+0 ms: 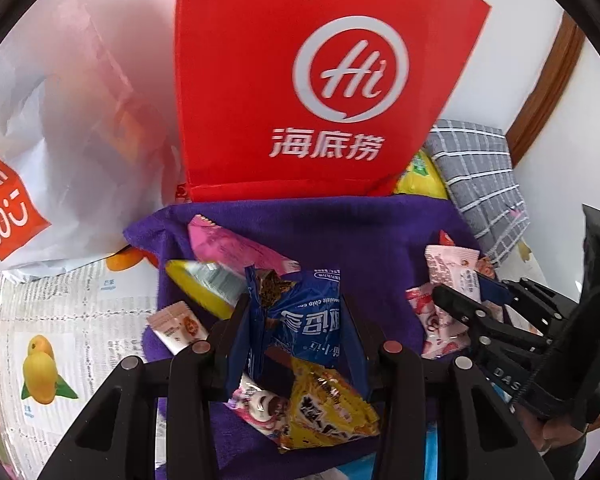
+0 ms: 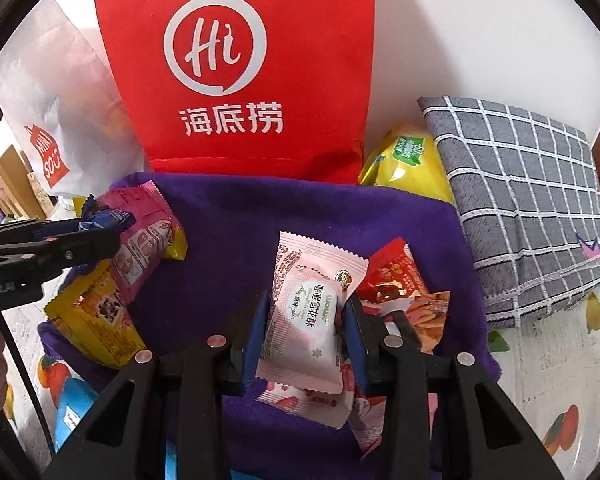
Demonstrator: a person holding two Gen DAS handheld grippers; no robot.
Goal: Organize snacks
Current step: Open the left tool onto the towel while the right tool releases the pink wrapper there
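on the purple cloth [image 1: 340,232], seen from the left wrist, loose snack packets lie scattered, and the left gripper [image 1: 296,320] is closed on a blue packet [image 1: 300,312], its two blue pads pressing the packet's sides. under it lie a yellow packet [image 1: 328,404] and a white-and-pink one [image 1: 260,404]; a long pink packet [image 1: 236,248] and a yellow-and-silver one [image 1: 200,284] sit just beyond. at the right the right gripper [image 1: 456,300] reaches in over pink packets. a red bag [image 1: 300,80] stands behind the cloth, a white bag [image 1: 60,120] to its left, a grey checked pillow [image 1: 476,184] to its right. from the right wrist, the right gripper [image 2: 306,320] is clamped narrowly on a pale pink packet [image 2: 304,320], which stands upright between the blue pads over more pink packets on the purple cloth [image 2: 260,216]. a red packet [image 2: 396,276] lies just to its right. at the left edge the left gripper [image 2: 100,232] shows with the blue packet [image 2: 104,216] in its tips, above the long pink packet [image 2: 144,240] and the yellow packet [image 2: 96,320]. the red bag [image 2: 240,60] stands behind the cloth, a yellow pouch [image 2: 404,160] between it and the pillow [image 2: 520,200].
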